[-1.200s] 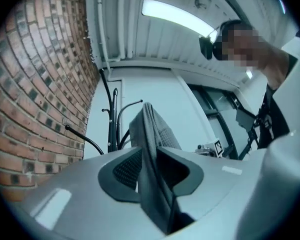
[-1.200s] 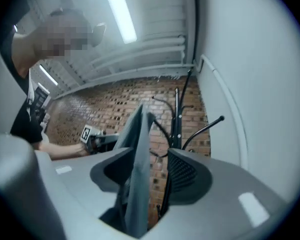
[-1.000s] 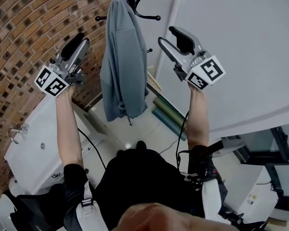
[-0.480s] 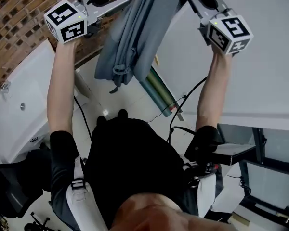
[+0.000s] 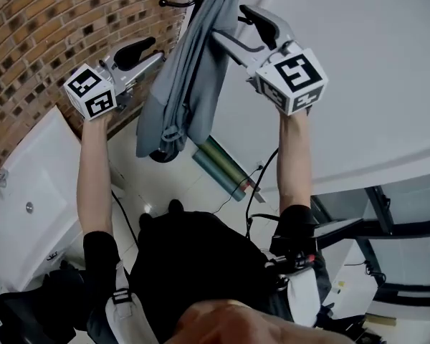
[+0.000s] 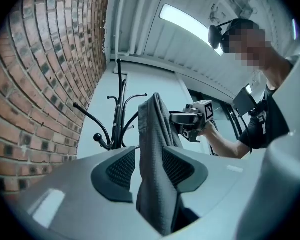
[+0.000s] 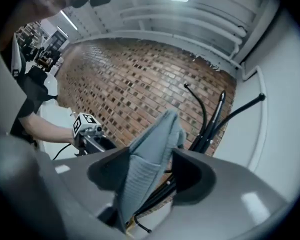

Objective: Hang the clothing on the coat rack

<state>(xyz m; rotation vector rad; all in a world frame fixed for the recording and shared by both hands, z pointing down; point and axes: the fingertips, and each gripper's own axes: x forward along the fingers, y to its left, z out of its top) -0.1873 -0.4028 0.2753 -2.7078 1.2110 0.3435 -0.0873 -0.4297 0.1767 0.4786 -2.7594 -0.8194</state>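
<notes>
A grey-blue garment hangs over the top of a black coat rack and droops toward the floor. My left gripper is at the garment's left edge. In the left gripper view the cloth runs down between its half-spread jaws, with a thin gap at the left pad. My right gripper is at the garment's upper right and its jaws are opening. The cloth lies between them against the left jaw, clear of the right pad. The rack's curved hooks stand just behind.
A brick wall is at the left, with a white basin unit below it. A white wall is close on the right. Green rolls and a cable lie on the floor by the rack's base.
Both grippers have closed in on the hanging garment from either side. The left one has dropped lower than half a second ago, and the right has shifted left to the garment's top.
</notes>
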